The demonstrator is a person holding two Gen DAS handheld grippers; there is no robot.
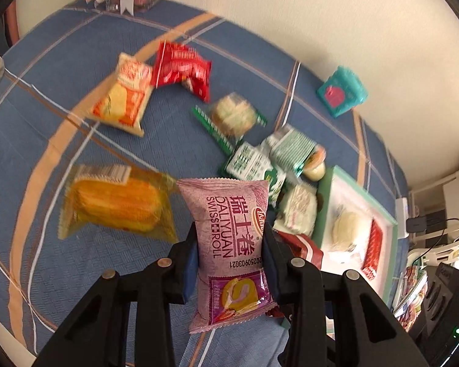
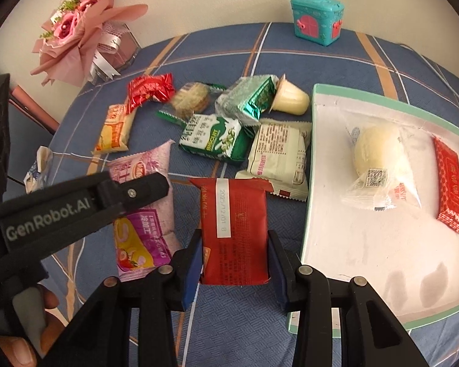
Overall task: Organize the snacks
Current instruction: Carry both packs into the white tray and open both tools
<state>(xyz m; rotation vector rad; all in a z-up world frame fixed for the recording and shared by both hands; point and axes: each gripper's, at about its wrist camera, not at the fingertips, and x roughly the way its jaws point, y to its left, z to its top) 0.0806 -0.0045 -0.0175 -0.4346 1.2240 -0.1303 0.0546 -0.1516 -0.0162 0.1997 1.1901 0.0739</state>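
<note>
Gripping both packs now. Left gripper (image 1: 231, 253) pinches the pink Swiss roll (image 1: 229, 244) at mid-length, lifted off the cloth (image 1: 76, 61). Right gripper (image 2: 235, 253) is closed on the red pack (image 2: 234, 229), by its sides, near end; whether it is off the cloth I cannot tell. Tray (image 2: 309, 183) sits just right of it, holding a pale bun (image 2: 379, 159) and a red bar (image 2: 448, 180). Loose snacks lie clustered beyond.

Judgement: carry the red pack over the tray's rim first and set it on bare floor near the front. Keep the roll level; light squeeze, soft cake. Mind the two tools crowding.
</note>
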